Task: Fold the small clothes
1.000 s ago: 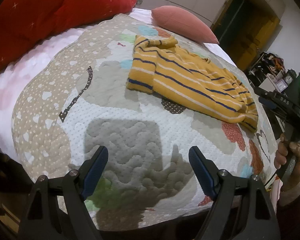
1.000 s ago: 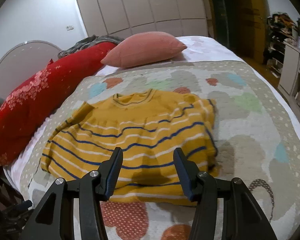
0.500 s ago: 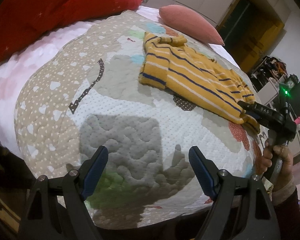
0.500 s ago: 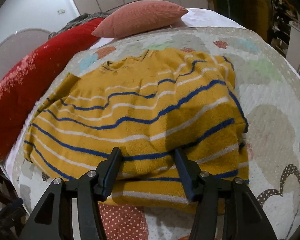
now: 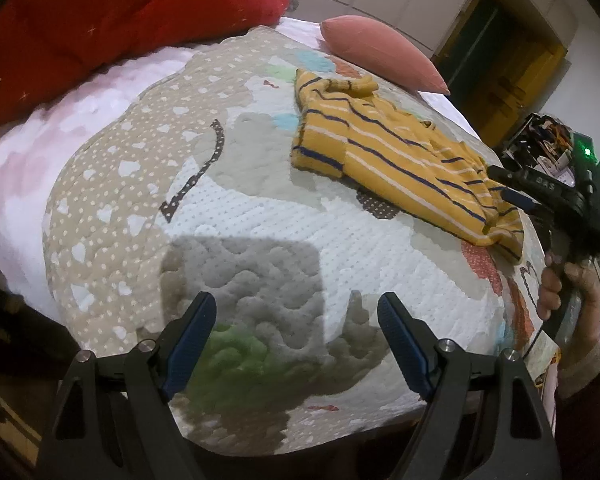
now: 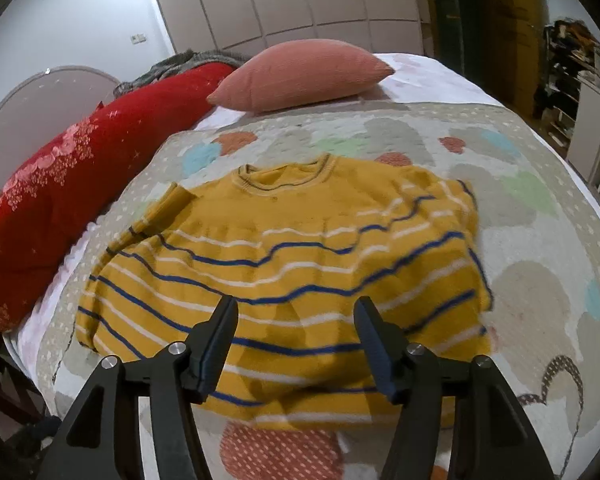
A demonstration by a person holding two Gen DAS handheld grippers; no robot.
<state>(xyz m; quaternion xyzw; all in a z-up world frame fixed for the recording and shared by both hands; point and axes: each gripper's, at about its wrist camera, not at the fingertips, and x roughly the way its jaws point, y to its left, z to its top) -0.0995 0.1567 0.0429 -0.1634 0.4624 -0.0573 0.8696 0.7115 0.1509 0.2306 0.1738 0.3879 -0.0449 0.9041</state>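
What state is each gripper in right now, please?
Left gripper: open, holding nothing, above the bare quilt.
Right gripper: open, jaws just opening wider over the yellow striped sweater, nothing gripped.

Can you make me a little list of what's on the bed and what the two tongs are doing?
clothing: yellow striped sweater, lying flat on the quilt
pillows: pink pillow and red pillow behind it
left tongs: open, over bare quilt, away from the sweater
right tongs: open, jaws just been opening, above the sweater's bottom hem, nothing gripped
folding: not begun
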